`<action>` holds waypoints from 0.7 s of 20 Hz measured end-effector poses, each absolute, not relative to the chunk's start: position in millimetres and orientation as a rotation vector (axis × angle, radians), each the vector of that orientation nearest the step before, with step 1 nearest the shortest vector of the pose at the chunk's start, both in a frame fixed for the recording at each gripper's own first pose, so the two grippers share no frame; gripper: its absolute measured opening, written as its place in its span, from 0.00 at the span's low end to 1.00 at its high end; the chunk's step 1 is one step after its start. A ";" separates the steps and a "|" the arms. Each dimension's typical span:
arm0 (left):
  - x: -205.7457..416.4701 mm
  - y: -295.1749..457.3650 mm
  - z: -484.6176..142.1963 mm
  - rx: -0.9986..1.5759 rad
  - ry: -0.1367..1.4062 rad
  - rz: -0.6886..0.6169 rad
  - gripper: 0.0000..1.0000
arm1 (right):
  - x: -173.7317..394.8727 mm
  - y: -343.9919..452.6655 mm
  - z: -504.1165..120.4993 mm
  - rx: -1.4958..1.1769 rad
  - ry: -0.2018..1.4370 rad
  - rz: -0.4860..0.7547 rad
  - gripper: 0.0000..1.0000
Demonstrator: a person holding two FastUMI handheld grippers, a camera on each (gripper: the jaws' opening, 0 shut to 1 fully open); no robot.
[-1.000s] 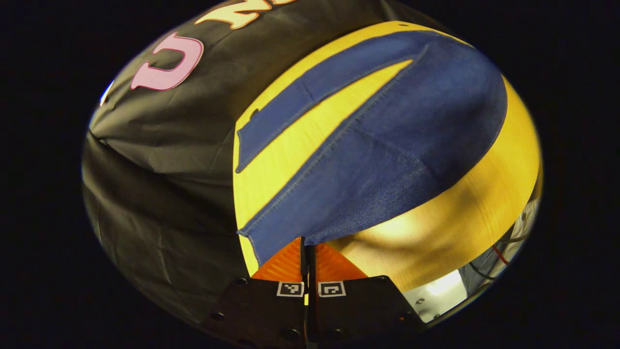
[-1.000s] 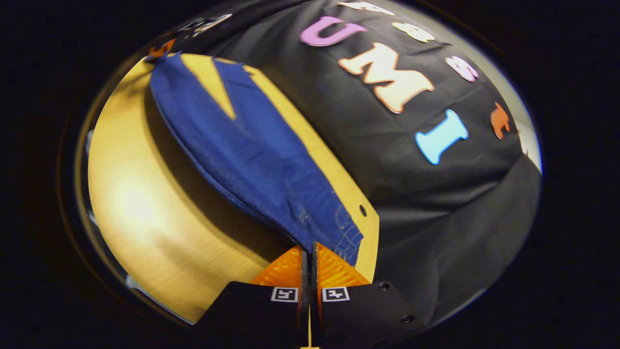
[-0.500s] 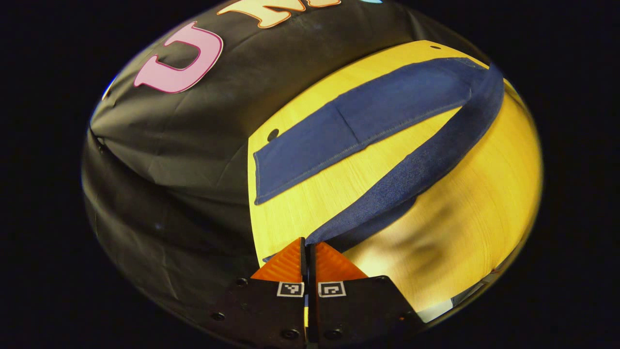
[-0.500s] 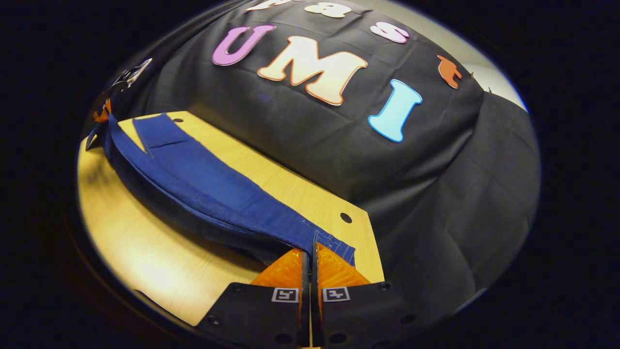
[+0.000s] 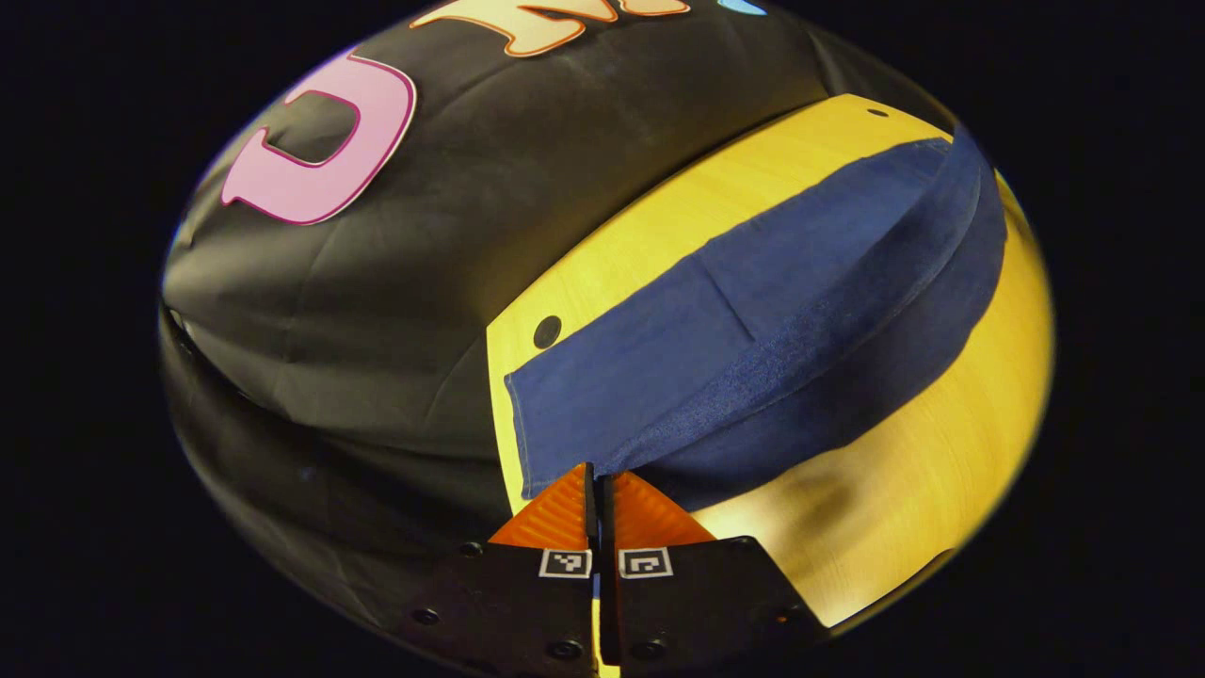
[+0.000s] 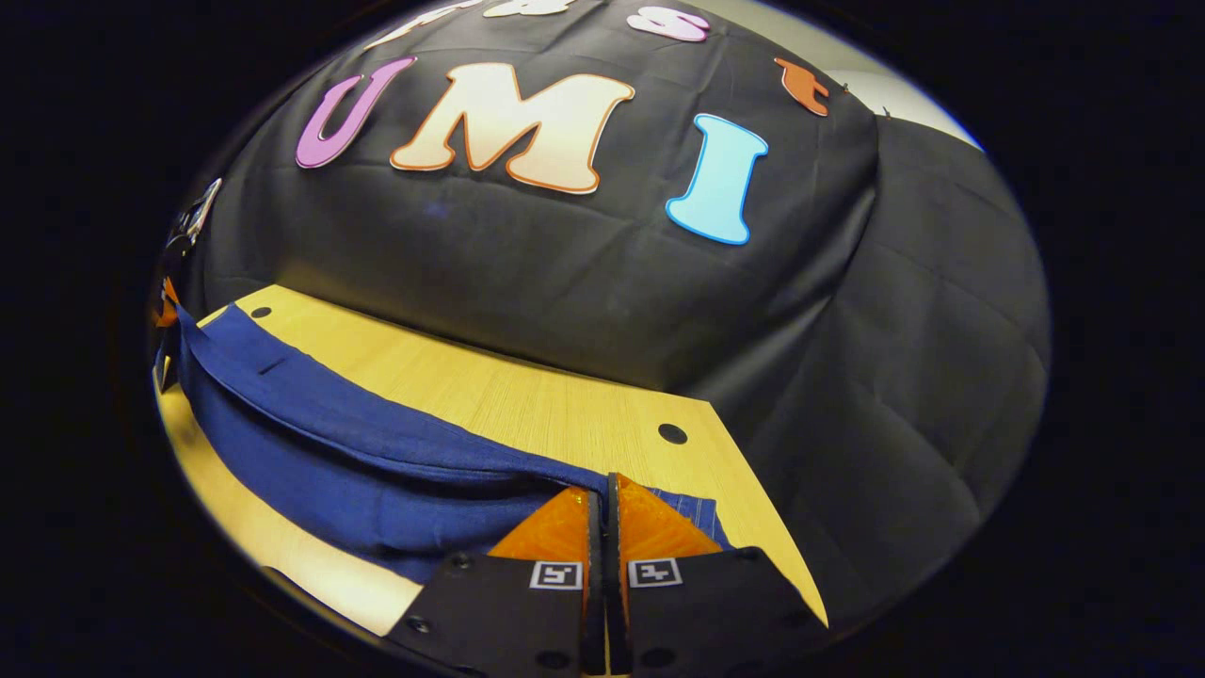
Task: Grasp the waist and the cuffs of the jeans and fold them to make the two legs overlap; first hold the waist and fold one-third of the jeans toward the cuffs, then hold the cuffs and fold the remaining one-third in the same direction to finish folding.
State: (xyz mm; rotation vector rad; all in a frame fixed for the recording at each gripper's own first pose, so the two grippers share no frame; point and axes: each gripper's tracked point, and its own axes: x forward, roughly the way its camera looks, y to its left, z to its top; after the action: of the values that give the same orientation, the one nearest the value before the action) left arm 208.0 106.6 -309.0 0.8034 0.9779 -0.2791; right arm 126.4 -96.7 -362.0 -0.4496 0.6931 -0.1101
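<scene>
Upper leg (image 5: 800, 339) now lower — nearly overlapping.

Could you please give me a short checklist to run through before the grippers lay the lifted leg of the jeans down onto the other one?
1. Left gripper pinches the cuff end of the dark blue denim jeans: ok, fingers closed on the fabric.
2. Right gripper pinches the waist end of the jeans: ok, fingers closed on the fabric.
3. Lower leg lies flat on the light wooden table: ok in the left gripper view.
4. Lifted leg lines up over the lower leg: cannot tell; the lifted layer sags between the grippers.
5. Table beside the jeans is free for the fold: ok, bare wood on both sides.
6. Edges and cuffs match: cannot tell.
</scene>
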 end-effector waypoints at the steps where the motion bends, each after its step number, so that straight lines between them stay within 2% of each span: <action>1: 218.7 104.7 -318.4 0.786 0.991 -0.292 0.00 | 132.9 -95.9 -368.0 -0.458 0.701 -0.115 0.04; 6: 270.3 90.2 -371.6 0.815 1.006 -0.375 0.00 | 162.4 -95.3 -403.2 -0.492 0.744 -0.155 0.03; 10: 281.3 83.0 -404.7 0.843 0.993 -0.412 0.00 | 177.6 -104.2 -432.9 -0.483 0.795 -0.202 0.05; 11: 280.2 79.6 -408.0 0.812 0.981 -0.424 0.00 | 176.3 -111.7 -430.3 -0.489 0.799 -0.234 0.29; 14: 280.8 76.5 -395.9 0.720 0.904 -0.380 0.70 | 169.0 -126.9 -406.8 -0.422 0.733 -0.289 0.98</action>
State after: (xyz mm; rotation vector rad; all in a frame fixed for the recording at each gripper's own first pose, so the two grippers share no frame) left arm 280.8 76.5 -395.9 0.7199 0.9039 -0.3804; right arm 169.0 -126.9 -406.8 -0.4223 0.7333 -0.2891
